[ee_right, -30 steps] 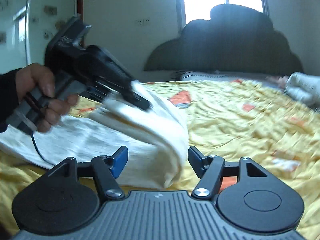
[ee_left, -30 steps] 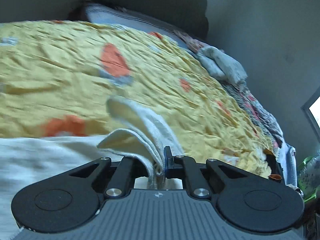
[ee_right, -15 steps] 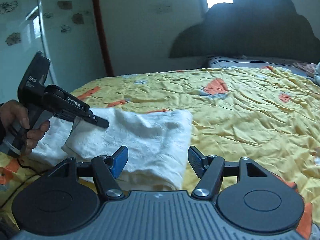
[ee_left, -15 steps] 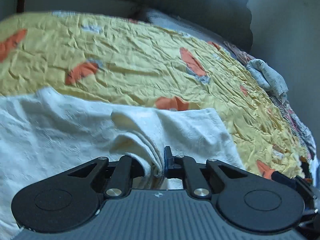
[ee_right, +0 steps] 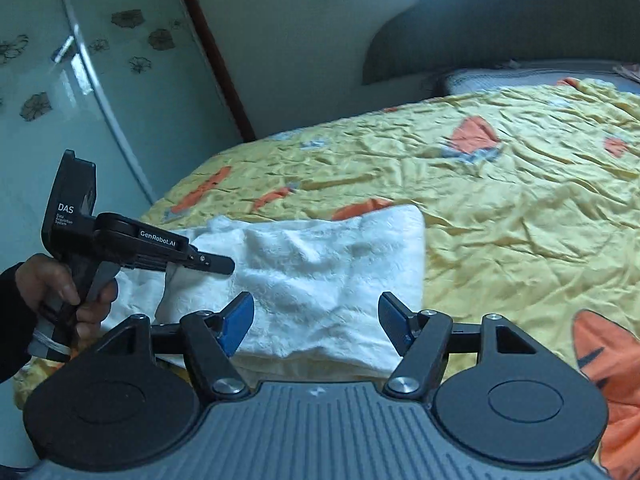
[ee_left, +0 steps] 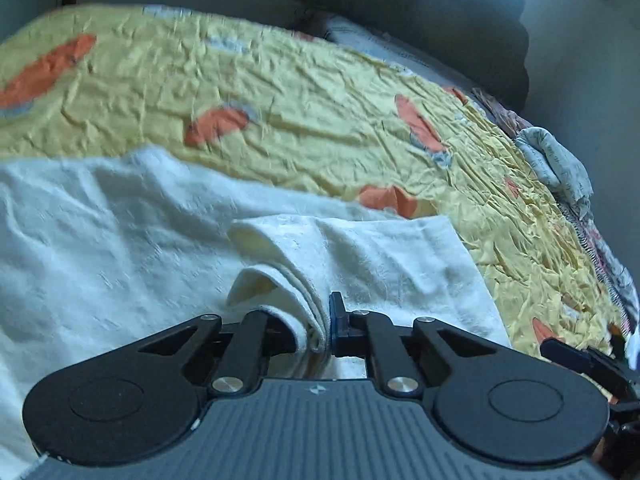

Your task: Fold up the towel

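A white towel [ee_left: 120, 248] lies on the yellow bedspread [ee_left: 304, 112], with one end folded over the rest. My left gripper [ee_left: 318, 326] is shut on a bunched corner of that folded layer. In the right wrist view the same towel [ee_right: 320, 264] lies in front of my right gripper [ee_right: 316, 322], which is open just above the towel's near edge with nothing between its fingers. The left gripper [ee_right: 216, 264] shows there too, held by a hand [ee_right: 60, 296], pinching the towel's left side.
The bed carries a yellow cover with orange patches [ee_right: 520, 200]. A dark headboard [ee_right: 520, 24] and a pillow [ee_right: 520, 76] stand at the far end. A glass door with flower marks [ee_right: 60, 80] is on the left. Crumpled clothes [ee_left: 556, 164] lie at the bed's right edge.
The left gripper carried the towel corner leftward and down, laying the fold flat over the rest of the towel. The right gripper stayed open and the view swung left.
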A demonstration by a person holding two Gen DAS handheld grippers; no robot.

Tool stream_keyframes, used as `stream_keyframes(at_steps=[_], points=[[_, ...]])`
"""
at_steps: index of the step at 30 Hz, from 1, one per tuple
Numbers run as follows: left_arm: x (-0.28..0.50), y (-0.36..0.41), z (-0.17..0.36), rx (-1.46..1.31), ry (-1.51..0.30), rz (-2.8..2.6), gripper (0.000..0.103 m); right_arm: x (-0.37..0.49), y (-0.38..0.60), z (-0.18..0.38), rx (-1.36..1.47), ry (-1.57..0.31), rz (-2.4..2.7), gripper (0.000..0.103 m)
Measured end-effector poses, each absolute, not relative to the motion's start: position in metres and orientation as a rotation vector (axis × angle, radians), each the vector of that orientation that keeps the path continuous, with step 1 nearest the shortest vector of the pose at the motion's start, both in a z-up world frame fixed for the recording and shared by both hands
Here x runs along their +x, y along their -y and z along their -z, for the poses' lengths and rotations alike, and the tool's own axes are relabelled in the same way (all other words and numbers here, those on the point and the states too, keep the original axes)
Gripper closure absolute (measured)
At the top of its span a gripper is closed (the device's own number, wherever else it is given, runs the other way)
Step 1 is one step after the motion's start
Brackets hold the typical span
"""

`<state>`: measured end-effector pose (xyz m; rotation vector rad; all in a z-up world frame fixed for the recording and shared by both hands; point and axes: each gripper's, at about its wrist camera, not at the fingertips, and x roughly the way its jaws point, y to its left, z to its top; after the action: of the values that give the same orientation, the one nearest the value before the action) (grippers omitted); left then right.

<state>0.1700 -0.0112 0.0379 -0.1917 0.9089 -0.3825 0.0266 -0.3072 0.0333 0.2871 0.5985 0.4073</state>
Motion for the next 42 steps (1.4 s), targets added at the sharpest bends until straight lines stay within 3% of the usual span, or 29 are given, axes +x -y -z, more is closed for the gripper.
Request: stream_keyframes(at_steps=[5,9,10,12,13,17,20,23,27,31,38,42], points=[[0.179,-0.008,-0.018,-0.173,-0.960,0.319,0.090,0.032,0.295,-0.028,0.282,-0.647,-0.430,0.034],[0.160,-0.001,-0.041,-0.095,-0.853,0.359,0.089,0.028,0.290,-0.029,0.270,-0.640,-0.462,0.034],[0.161,0.000,-0.038,-0.074,-0.861,0.353,0.083,0.030,0.289,-0.027,0.276,-0.647,-0.464,0.034],[0.171,-0.004,-0.022,-0.074,-0.973,0.313,0.061,0.035,0.288,-0.026,0.289,-0.666,-0.457,0.034],[0.171,-0.011,-0.019,-0.106,-1.000,0.290,0.061,0.036,0.288,-0.028,0.295,-0.668,-0.459,0.034],[0.158,-0.044,-0.045,-0.201,-0.928,0.240,0.045,0.034,0.294,-0.035,0.341,-0.634,-0.486,0.034],[0.155,-0.060,-0.075,-0.294,-0.831,0.226,0.043,0.042,0.294,-0.036,0.378,-0.643,-0.499,0.034],[0.165,-0.052,-0.079,-0.442,-0.817,0.374,0.034,0.053,0.282,-0.036,0.347,-0.648,-0.517,0.034],[0.189,-0.012,-0.042,-0.434,-0.927,0.412,0.035,0.069,0.268,-0.028,0.303,-0.684,-0.520,0.034],[0.206,-0.002,-0.003,-0.397,-0.982,0.408,0.034,0.074,0.257,0.003,0.217,-0.838,-0.497,0.034],[0.195,-0.030,-0.016,-0.500,-0.954,0.441,0.035,0.068,0.263,-0.002,0.260,-0.834,-0.516,0.032],[0.182,-0.083,-0.033,-0.699,-0.839,0.397,0.025,0.090,0.283,-0.024,0.529,-0.794,-0.616,0.032]])
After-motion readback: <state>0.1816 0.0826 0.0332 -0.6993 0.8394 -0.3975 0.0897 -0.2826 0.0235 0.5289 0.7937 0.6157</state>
